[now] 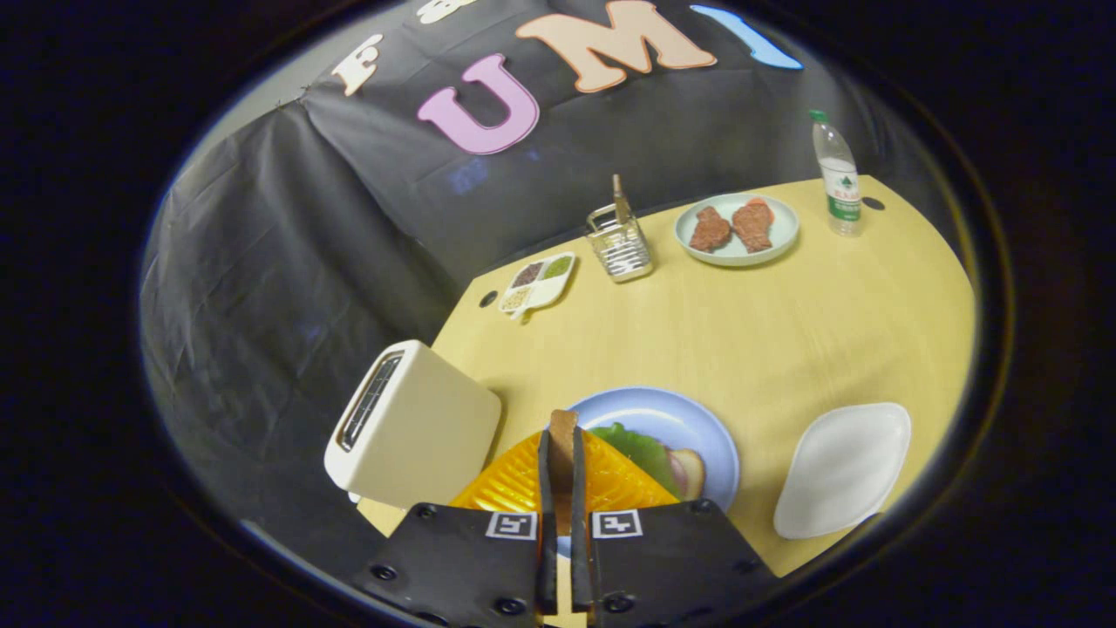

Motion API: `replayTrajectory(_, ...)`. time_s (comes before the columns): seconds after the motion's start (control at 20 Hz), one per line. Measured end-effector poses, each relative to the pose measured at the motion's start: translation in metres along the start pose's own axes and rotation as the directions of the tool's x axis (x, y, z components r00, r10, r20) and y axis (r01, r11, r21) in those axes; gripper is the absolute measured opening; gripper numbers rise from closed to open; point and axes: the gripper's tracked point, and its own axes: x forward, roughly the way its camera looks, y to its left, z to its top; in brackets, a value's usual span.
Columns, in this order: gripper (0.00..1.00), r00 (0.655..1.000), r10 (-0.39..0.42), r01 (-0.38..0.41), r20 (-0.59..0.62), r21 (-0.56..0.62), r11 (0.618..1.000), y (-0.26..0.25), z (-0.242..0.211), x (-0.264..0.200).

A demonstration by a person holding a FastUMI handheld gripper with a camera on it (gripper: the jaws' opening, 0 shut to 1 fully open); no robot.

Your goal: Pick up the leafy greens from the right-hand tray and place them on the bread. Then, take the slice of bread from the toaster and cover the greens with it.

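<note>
No words or numbers can be read on anything on the table. The only signs are two square black-and-white coded markers, one on each half of the gripper just behind its fingers, which are pressed from both sides on an upright slice of bread; they carry block patterns, not letters. The bottle at the far edge of the table wears a label with green and red print, too small and blurred to make out.
</note>
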Motion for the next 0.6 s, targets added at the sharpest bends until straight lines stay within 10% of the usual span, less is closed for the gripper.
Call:
replayTrajectory(0.15,0.14,0.999,-0.038,0.037,-0.030,-0.018,0.999,-0.011,0.006,-0.005)
replayTrajectory(0.6,0.71,0.998,-0.020,0.017,-0.060,-0.052,0.999,-0.022,-0.003,-0.020)
